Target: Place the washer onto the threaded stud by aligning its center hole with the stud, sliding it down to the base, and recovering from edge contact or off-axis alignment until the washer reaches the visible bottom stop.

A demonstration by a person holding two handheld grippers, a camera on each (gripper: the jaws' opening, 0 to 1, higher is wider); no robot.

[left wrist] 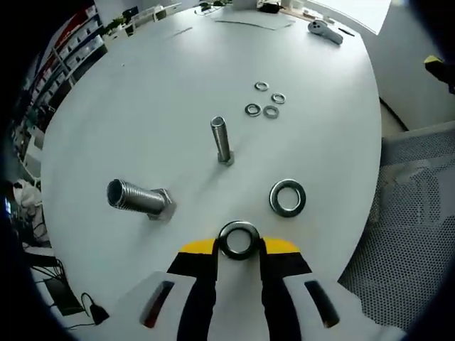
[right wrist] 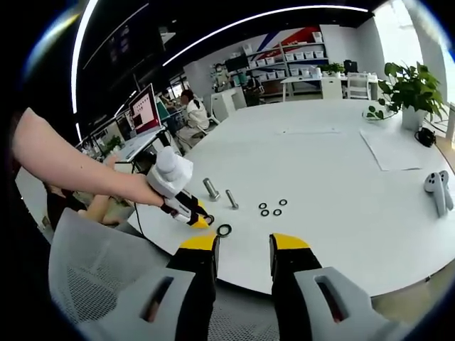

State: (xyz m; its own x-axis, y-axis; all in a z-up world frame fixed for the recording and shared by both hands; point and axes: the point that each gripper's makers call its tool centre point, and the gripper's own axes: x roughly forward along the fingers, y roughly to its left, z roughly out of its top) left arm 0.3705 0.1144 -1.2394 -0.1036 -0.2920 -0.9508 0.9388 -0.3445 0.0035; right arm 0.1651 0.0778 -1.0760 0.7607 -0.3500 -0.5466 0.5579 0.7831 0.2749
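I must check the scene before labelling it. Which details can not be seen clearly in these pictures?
- Left gripper view: washer sits between the left gripper jaws; its lower rim is hidden by them.
- Right gripper view: four small washers are too small to tell apart.
- Right gripper view: stud threads are too small to see.

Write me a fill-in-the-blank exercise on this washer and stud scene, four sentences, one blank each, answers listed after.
1. The left gripper is shut on a ____.
2. Far across the white table lies a cluster of ____ small washers.
3. The right gripper has its jaws ____, holding nothing.
4. Between the thin stud and the thick stud, the one standing upright is the ____ one.

Answers: washer; four; open; thin
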